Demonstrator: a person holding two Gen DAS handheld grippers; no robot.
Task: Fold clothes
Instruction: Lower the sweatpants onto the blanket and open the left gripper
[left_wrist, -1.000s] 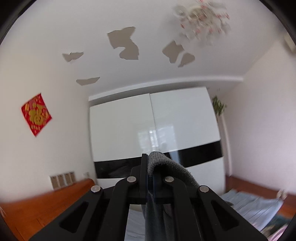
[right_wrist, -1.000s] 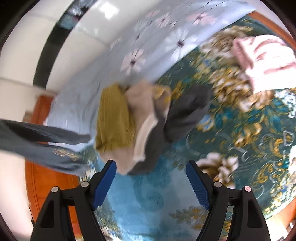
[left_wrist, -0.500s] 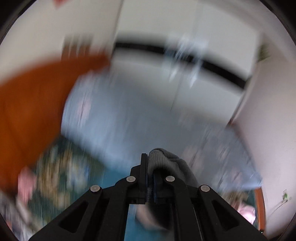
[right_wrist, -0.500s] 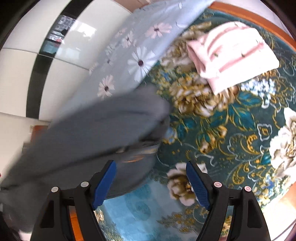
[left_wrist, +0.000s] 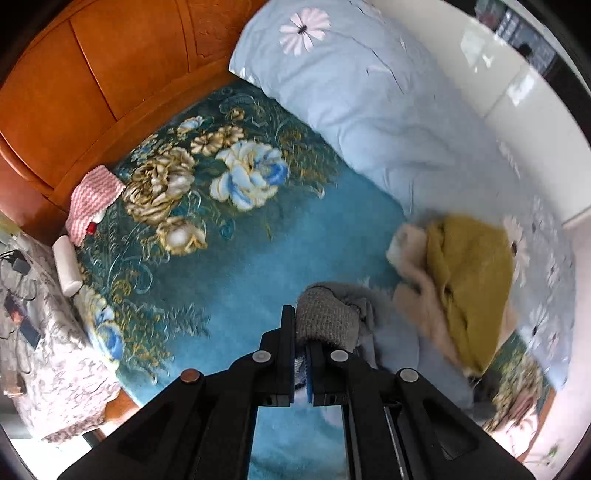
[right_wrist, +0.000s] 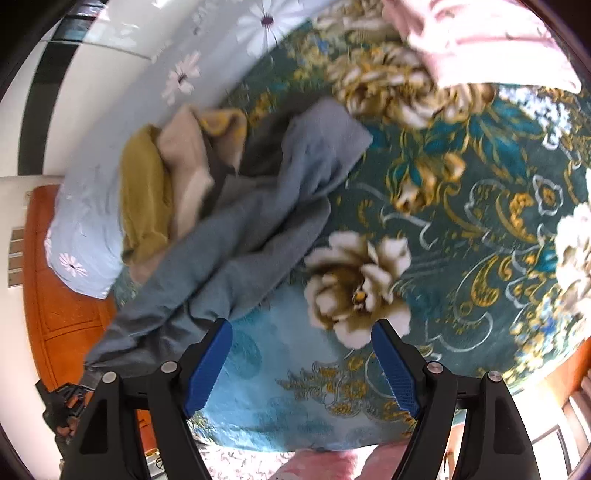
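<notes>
My left gripper (left_wrist: 302, 334) is shut on the knit cuff of a grey garment (left_wrist: 327, 317), held over the teal flowered bedspread (left_wrist: 236, 236). In the right wrist view the same grey garment (right_wrist: 258, 221) trails across the bedspread (right_wrist: 461, 229) from the lower left, where the left gripper (right_wrist: 79, 387) holds it, toward a pile of clothes. The pile holds a mustard sweater (right_wrist: 144, 199) and a beige piece (right_wrist: 184, 158); both also show in the left wrist view, mustard (left_wrist: 469, 280) and beige (left_wrist: 410, 273). My right gripper (right_wrist: 301, 362) is open and empty above the bedspread.
A light blue flowered quilt (left_wrist: 354, 92) lies along the far side by the white wardrobe (left_wrist: 517, 110). A wooden headboard (left_wrist: 92, 74) bounds the bed. A folded pink garment (right_wrist: 480, 37) lies on the bed. A red-white cloth (left_wrist: 94, 197) and a patterned pillow (left_wrist: 44, 354) lie nearby.
The left gripper swung down from pointing at the ceiling to pointing at the bed, still holding the grey garment. The garment swept across the bed and now lies draped over the pile.
</notes>
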